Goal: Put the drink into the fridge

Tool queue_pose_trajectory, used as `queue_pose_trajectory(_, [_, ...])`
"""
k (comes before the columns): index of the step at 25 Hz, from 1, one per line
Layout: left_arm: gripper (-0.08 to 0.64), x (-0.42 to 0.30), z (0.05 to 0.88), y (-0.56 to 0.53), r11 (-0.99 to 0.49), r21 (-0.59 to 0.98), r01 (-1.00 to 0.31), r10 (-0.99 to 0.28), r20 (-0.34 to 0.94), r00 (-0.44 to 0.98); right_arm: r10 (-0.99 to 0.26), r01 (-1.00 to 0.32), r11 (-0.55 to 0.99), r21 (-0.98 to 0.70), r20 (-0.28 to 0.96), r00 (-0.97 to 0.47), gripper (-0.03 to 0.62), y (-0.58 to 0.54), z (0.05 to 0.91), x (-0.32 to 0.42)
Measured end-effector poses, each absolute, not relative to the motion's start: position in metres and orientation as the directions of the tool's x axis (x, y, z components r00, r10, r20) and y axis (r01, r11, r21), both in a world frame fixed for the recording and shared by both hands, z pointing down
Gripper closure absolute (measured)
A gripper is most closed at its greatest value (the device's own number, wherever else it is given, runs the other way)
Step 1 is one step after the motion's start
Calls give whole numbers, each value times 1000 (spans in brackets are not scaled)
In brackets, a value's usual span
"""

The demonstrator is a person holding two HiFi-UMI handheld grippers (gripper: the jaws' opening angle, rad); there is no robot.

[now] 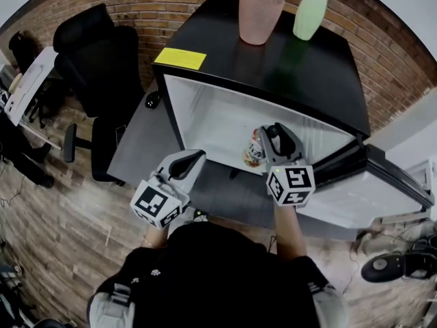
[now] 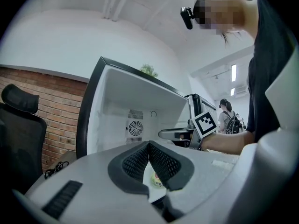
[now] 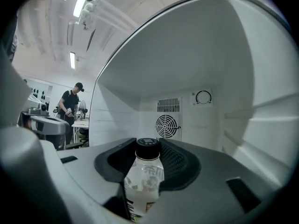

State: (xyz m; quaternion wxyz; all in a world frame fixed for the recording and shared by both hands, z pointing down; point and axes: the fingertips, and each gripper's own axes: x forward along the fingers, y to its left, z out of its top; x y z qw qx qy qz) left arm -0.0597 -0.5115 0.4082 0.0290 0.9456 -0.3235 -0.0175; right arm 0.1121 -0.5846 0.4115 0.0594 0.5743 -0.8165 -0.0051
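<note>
The drink point(image 3: 145, 174) is a pale bottle with a black cap, upright between the pads of my right gripper point(image 3: 148, 158), which is shut on its body. In the head view the drink point(image 1: 253, 149) and right gripper point(image 1: 268, 134) hang at the mouth of the open black fridge point(image 1: 205, 104), just inside its white cavity. A fan grille point(image 3: 167, 125) shows on the back wall ahead of the bottle. My left gripper point(image 1: 196, 157) is shut and holds nothing, low in front of the fridge's left side. In its own view the left gripper point(image 2: 148, 146) has its pads meeting at the tips.
On the fridge top stand a pink cup point(image 1: 259, 16) and a green vase point(image 1: 309, 14), with a yellow note point(image 1: 180, 58) at the front left corner. The fridge door point(image 1: 372, 186) is swung open at the right. A black office chair point(image 1: 95, 67) stands to the left.
</note>
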Motion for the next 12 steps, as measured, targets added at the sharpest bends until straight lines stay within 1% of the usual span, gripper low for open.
queue_pose_trajectory(12, [557,-60,416,-533,-797,86,-598,-601,-12,799,-948,-948,306,87,125,-294,440,-617,424,118])
